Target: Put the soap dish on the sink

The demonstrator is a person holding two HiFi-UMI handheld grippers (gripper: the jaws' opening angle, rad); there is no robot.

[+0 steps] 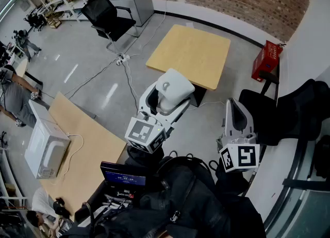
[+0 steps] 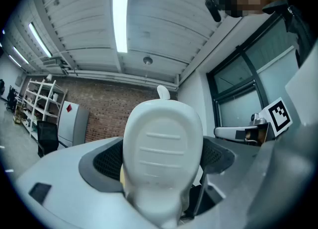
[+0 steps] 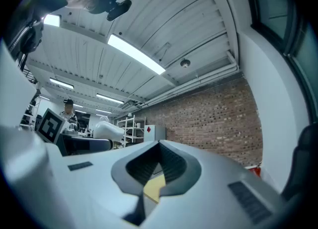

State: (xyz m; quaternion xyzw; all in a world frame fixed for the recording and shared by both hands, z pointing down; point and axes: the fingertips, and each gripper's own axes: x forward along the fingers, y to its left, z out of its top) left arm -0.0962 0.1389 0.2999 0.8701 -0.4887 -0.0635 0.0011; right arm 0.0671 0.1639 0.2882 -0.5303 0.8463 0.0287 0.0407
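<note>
The soap dish (image 1: 173, 88) is white, rounded and oval, and hangs in the air above the grey floor. My left gripper (image 1: 166, 101) is shut on it, one jaw on each side. In the left gripper view the dish (image 2: 161, 148) fills the space between the jaws of my left gripper (image 2: 161, 173), ribbed underside towards the camera. My right gripper (image 1: 234, 110) is held to the right of it, shut with nothing in it; in its own view the right gripper (image 3: 158, 166) has its jaws meeting at the tips. No sink shows in any view.
A square yellow table (image 1: 191, 53) stands ahead on the floor, and a brown table (image 1: 85, 149) with a white box-shaped appliance (image 1: 45, 148) stands at the left. A black office chair (image 1: 109, 17), a red crate (image 1: 266, 59), dark seats (image 1: 296, 113) and floor cables lie around.
</note>
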